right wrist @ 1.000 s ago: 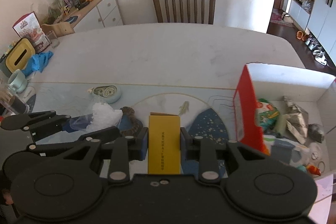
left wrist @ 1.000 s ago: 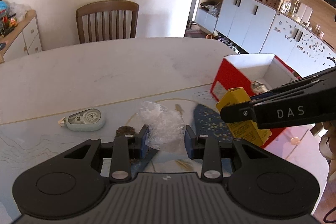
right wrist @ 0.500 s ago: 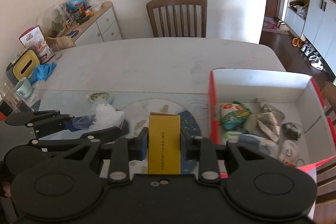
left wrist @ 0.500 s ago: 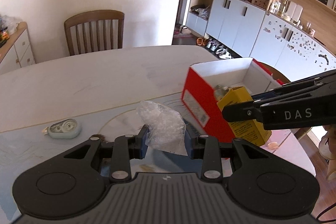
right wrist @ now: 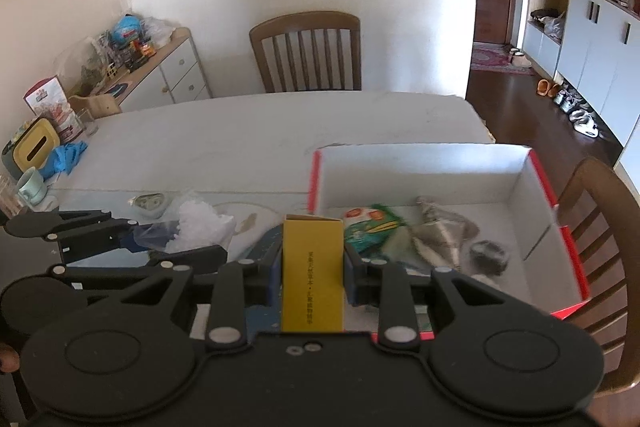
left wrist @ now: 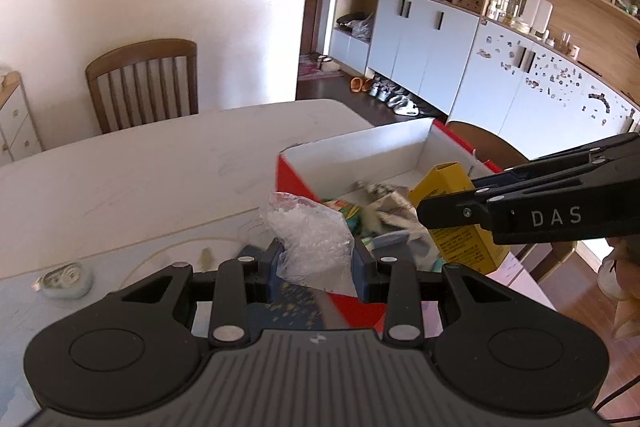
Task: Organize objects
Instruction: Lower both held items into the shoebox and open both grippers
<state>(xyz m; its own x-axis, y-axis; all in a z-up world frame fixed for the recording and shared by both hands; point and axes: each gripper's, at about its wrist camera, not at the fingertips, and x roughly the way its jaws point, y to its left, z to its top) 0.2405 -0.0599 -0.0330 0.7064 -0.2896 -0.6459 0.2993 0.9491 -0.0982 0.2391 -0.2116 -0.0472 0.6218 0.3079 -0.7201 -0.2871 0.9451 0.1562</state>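
Two things are in hand at once. The clear plastic bag (left wrist: 310,241) of white bits is pinched between the blue pads of the left gripper (left wrist: 316,263), raised off the table above the near left corner of the red box (left wrist: 294,177). The yellow carton (right wrist: 313,267) stands upright, clamped between the fingers of the right gripper (right wrist: 313,261), its top edge level with the box's near left corner and just left of the box's left wall. In the left wrist view the carton hangs over the box's near rim, beside the bag but apart from it.

The red box is open at the top, white inside, and sits at the right end of the table (right wrist: 248,131). On its floor lie a green snack packet (right wrist: 370,227), a crumpled silver wrapper (right wrist: 438,231) and a small grey round item (right wrist: 488,255); these crowd the near half, while the strip along the far wall is bare. The box's right wall lies close to the table's right edge, with a wooden chair (right wrist: 600,227) just beyond it.

Left of the box, a small pale green tape dispenser (left wrist: 66,279) rests on the patterned mat (right wrist: 260,247). Beyond the mat the white tabletop lies bare up to a second chair (right wrist: 308,51) at the far edge. A blue glove (right wrist: 66,157) and a mug (right wrist: 32,187) sit at the table's left edge.
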